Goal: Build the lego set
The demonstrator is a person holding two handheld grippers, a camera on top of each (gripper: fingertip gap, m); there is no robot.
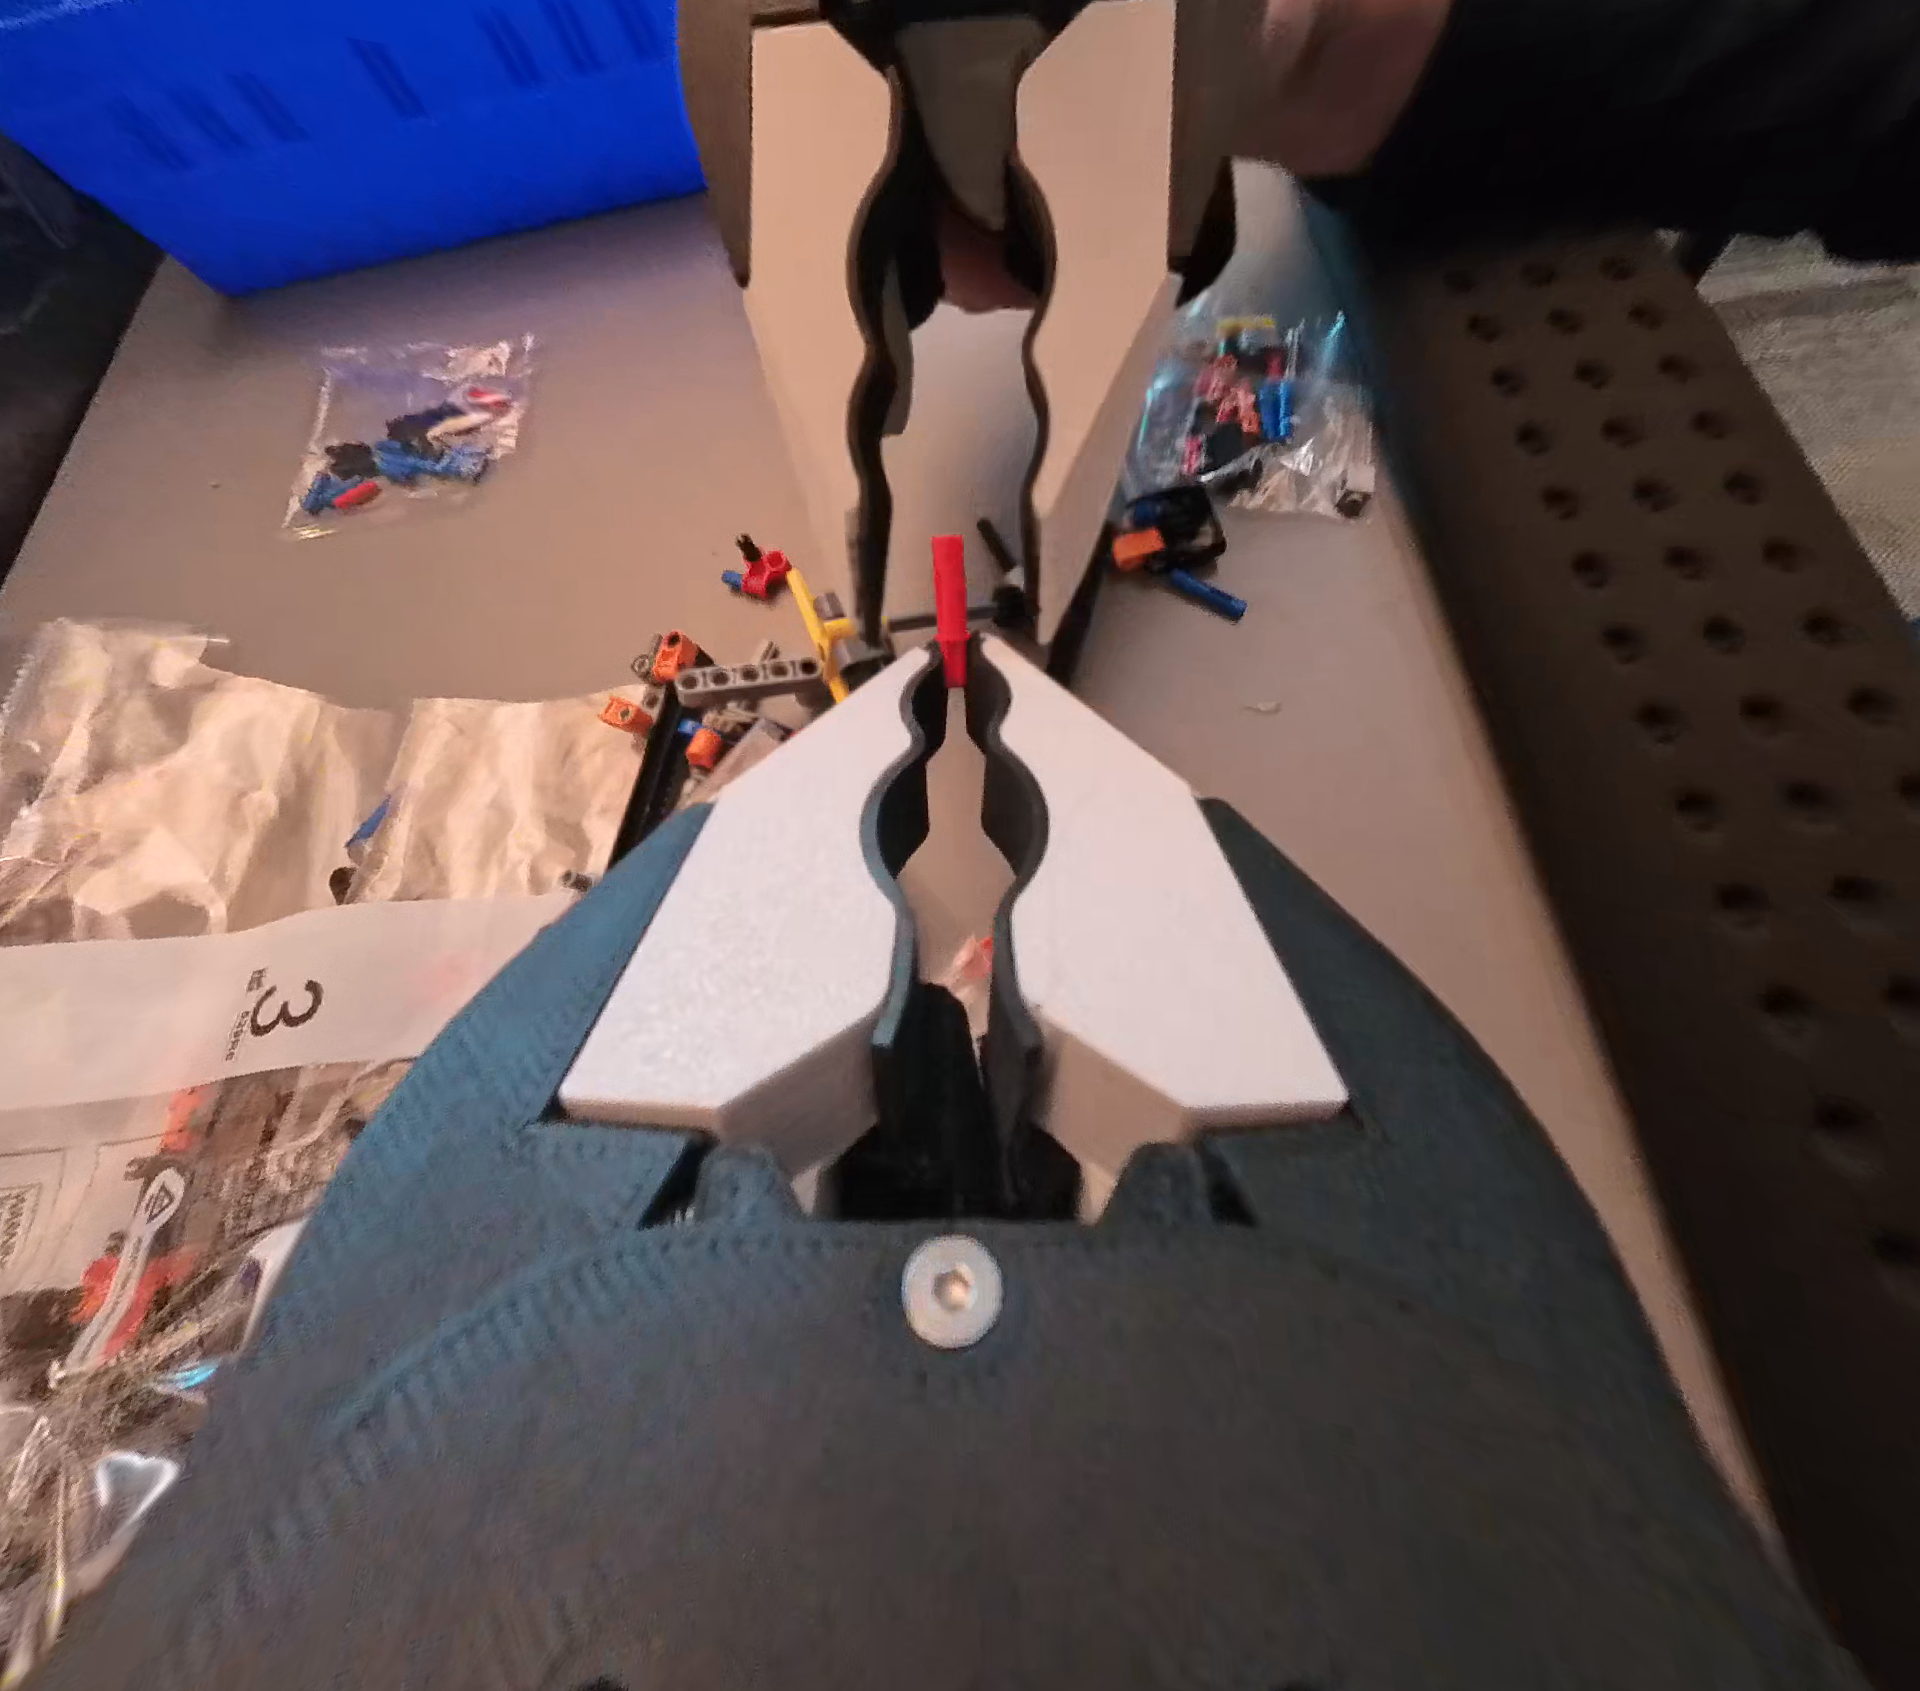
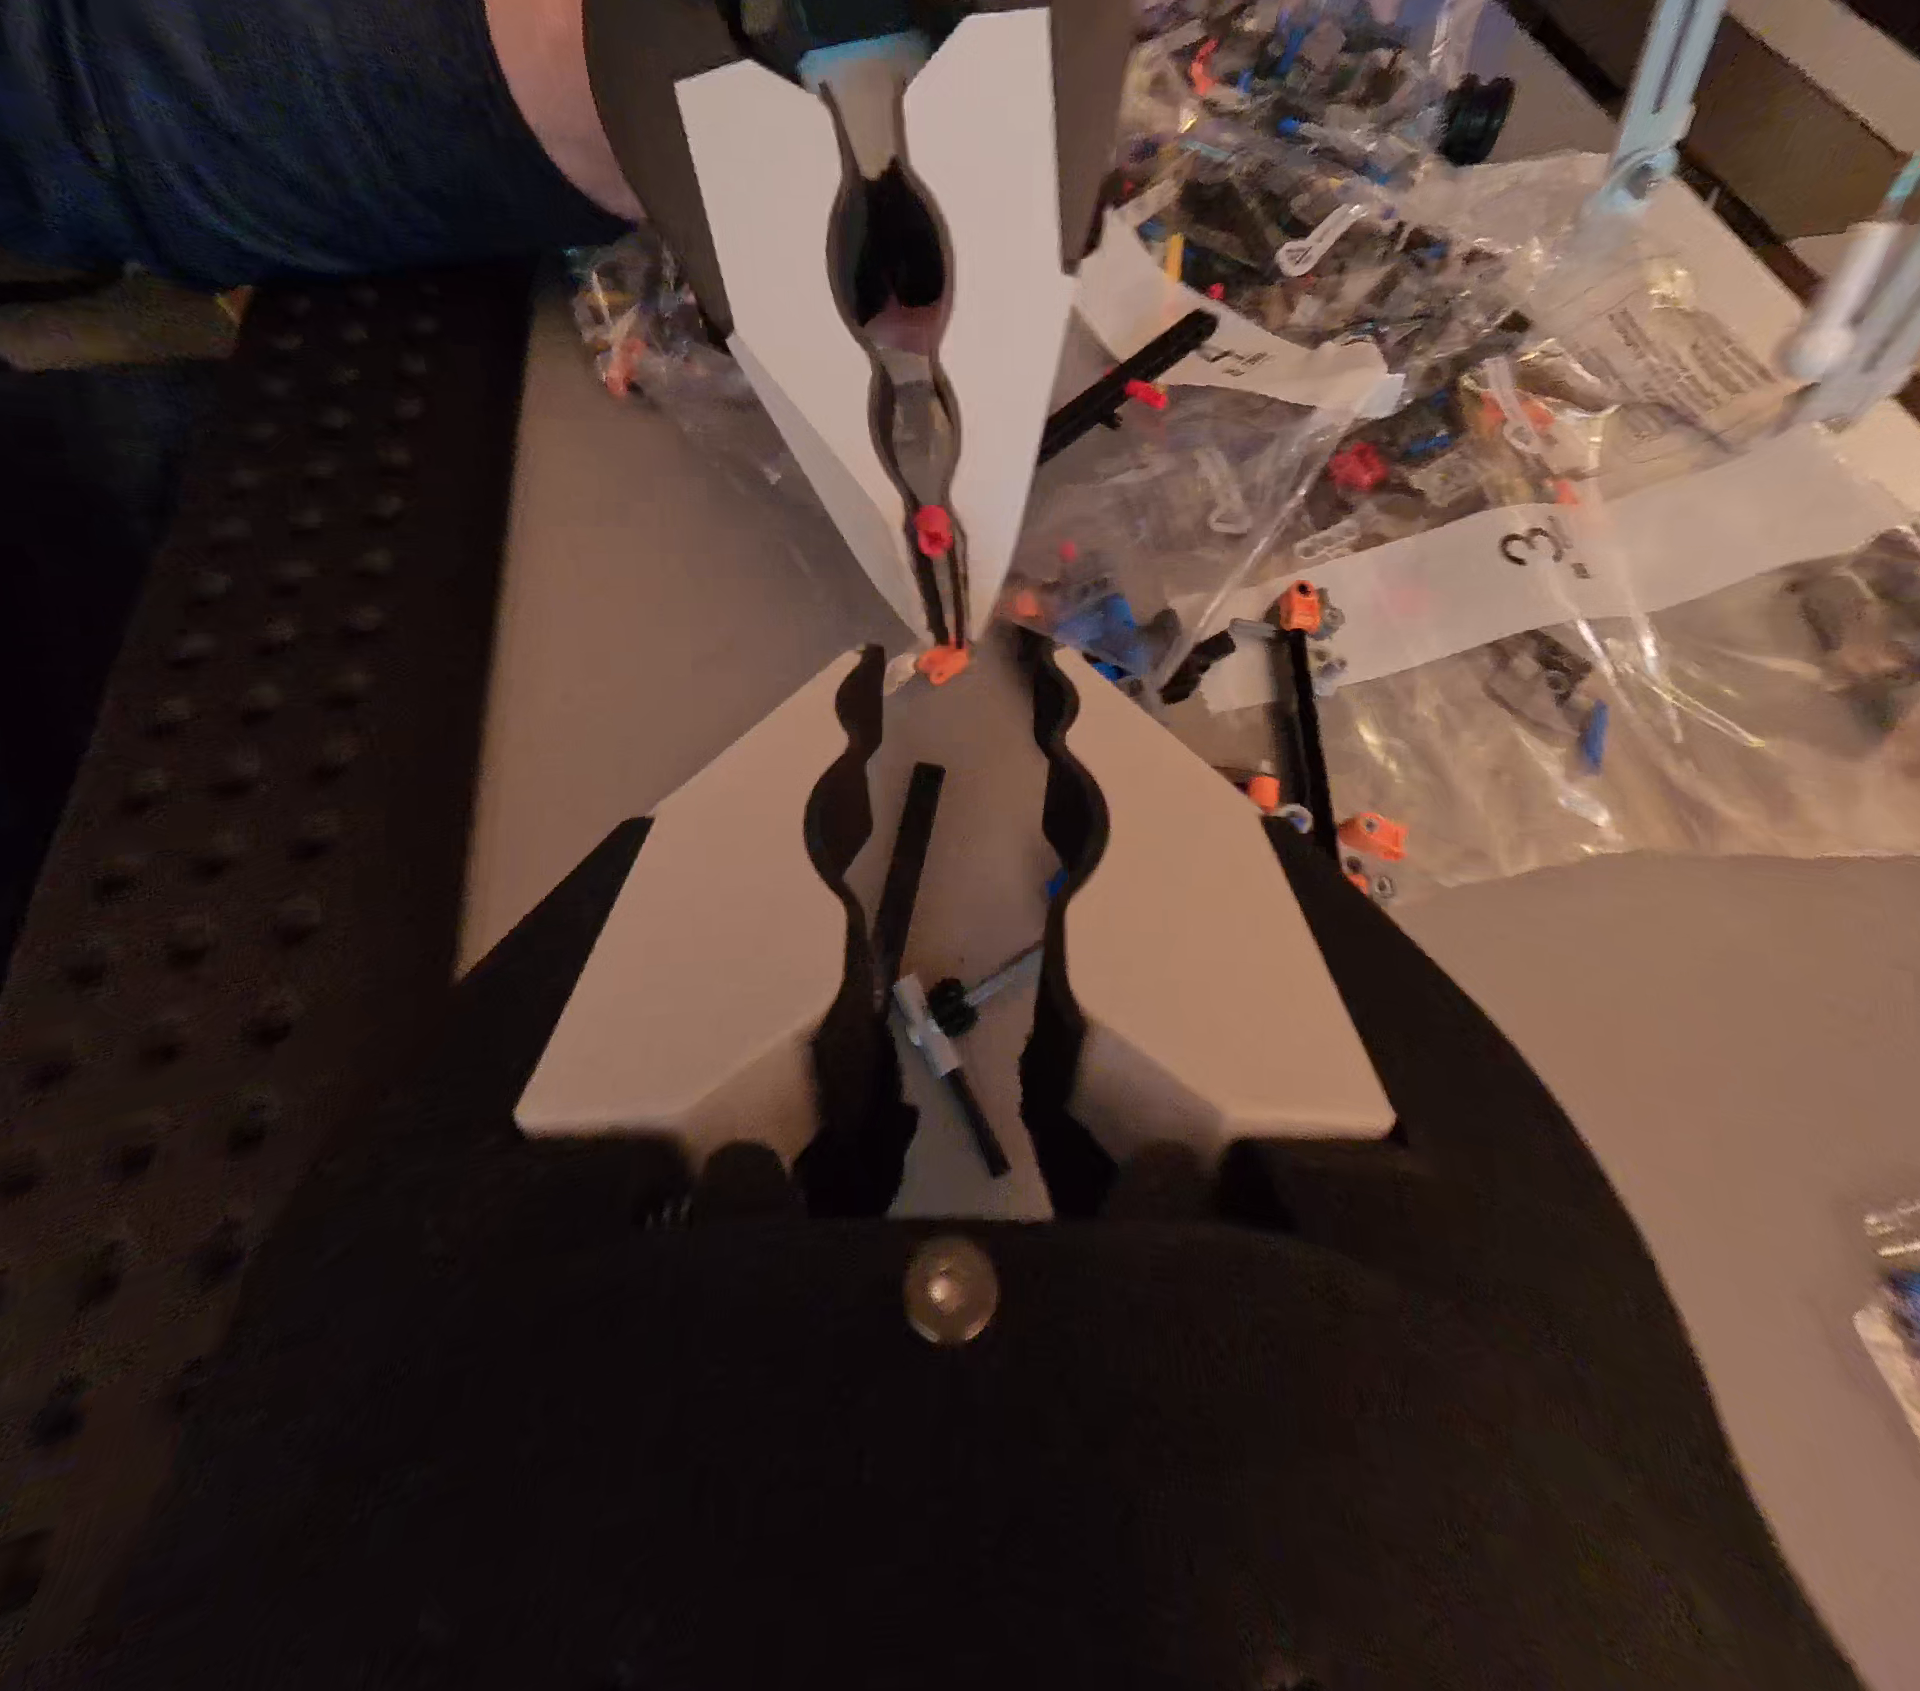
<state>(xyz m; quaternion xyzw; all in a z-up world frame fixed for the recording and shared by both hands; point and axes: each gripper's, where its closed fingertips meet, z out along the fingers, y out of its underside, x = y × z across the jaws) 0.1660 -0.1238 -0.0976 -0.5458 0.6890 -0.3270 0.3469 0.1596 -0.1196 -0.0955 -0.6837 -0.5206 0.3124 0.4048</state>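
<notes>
Left hand-held gripper (image 1: 951, 654) pinches red pin (image 1: 948, 592); right hand-held gripper (image 2: 940, 654) gapes.

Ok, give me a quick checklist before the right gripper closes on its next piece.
1. Left gripper shut on the red piece: ok.
2. Right gripper open, holding nothing: ok.
3. Black axle with grey connector lying between the right gripper's fingers: ok.
4. Clearance between the two grippers' tips: not ok, nearly touching.
5. Orange piece at the tips, held or loose: cannot tell.
</notes>
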